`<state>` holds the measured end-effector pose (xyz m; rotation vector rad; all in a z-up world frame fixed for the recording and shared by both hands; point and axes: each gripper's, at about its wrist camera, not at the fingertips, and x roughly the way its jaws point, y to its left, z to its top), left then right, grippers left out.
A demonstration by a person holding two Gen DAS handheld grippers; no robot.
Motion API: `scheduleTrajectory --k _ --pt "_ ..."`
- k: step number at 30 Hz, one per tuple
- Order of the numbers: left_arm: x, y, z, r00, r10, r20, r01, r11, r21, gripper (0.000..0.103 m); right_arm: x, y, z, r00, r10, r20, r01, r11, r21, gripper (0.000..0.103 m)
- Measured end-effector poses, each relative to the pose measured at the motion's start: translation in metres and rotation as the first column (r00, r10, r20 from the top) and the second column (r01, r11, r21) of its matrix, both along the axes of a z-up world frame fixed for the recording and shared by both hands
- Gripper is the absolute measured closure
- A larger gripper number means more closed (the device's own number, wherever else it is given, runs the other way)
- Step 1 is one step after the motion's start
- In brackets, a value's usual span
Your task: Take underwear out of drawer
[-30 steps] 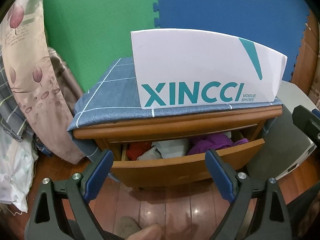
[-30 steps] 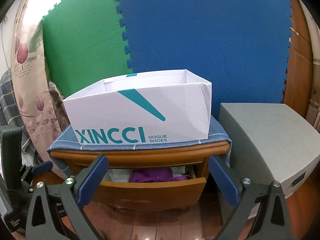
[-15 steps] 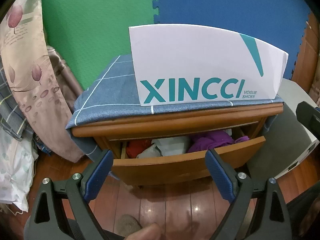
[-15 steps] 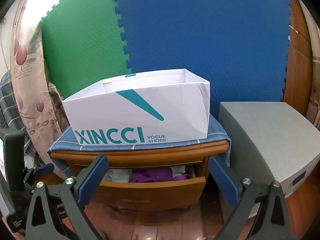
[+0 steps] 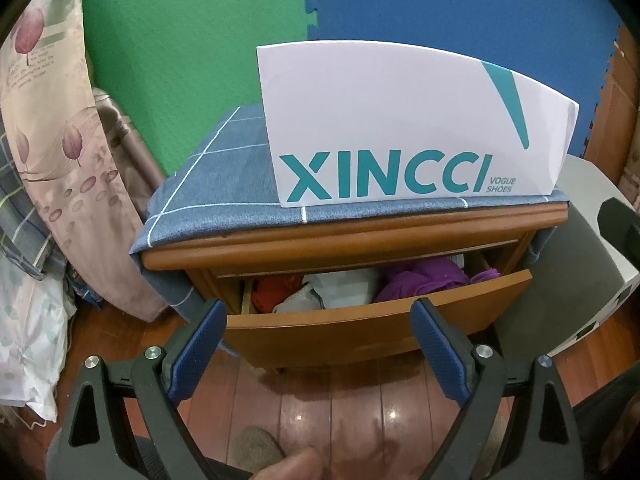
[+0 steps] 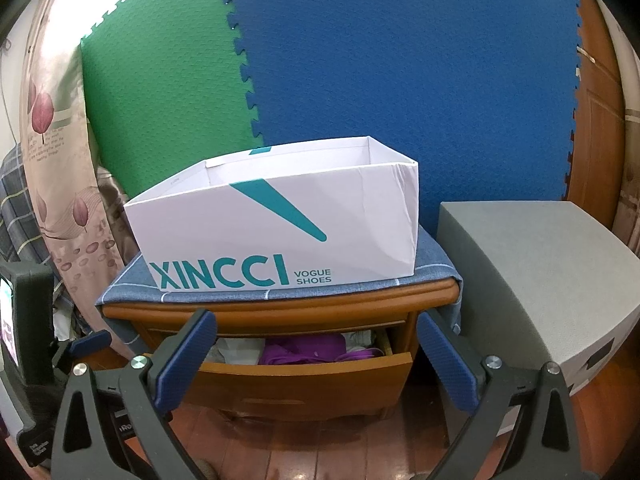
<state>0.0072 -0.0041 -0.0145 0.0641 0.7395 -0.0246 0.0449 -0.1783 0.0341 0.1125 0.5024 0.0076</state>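
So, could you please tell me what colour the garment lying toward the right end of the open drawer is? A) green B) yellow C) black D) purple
D: both wrist views show a purple garment bunched at the right end of the open drawer, beside white pieces and a red one farther left.

A wooden nightstand (image 6: pixel 280 314) carries a blue checked cloth (image 5: pixel 224 176) (white shoebox (image 6: pixel 280 236) on top).

1 shoebox (image 5: pixel 400 120), 1 open drawer (image 5: pixel 360 328), 2 grippers (image 5: pixel 316 344) (image 6: pixel 316 356).
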Motion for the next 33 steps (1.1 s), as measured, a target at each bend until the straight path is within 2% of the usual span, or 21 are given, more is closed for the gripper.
scheduleTrajectory --k 26,30,33 --pt "0.005 -0.012 0.001 0.998 0.008 -0.055 -0.01 1.0 -0.023 0.012 -0.003 -0.023 0.017 0.999 -0.019 0.029 0.017 0.998 0.064 0.0" --pt "0.014 -0.008 -0.006 0.993 0.051 -0.11 -0.059 0.996 -0.072 0.012 -0.006 -0.036 0.029 0.997 -0.035 0.061 0.031 0.998 0.062 0.0" --pt "0.026 -0.001 -0.018 0.979 0.086 -0.184 -0.115 0.982 -0.153 0.012 -0.007 -0.047 0.036 0.995 -0.058 0.086 0.053 0.997 0.06 0.0"
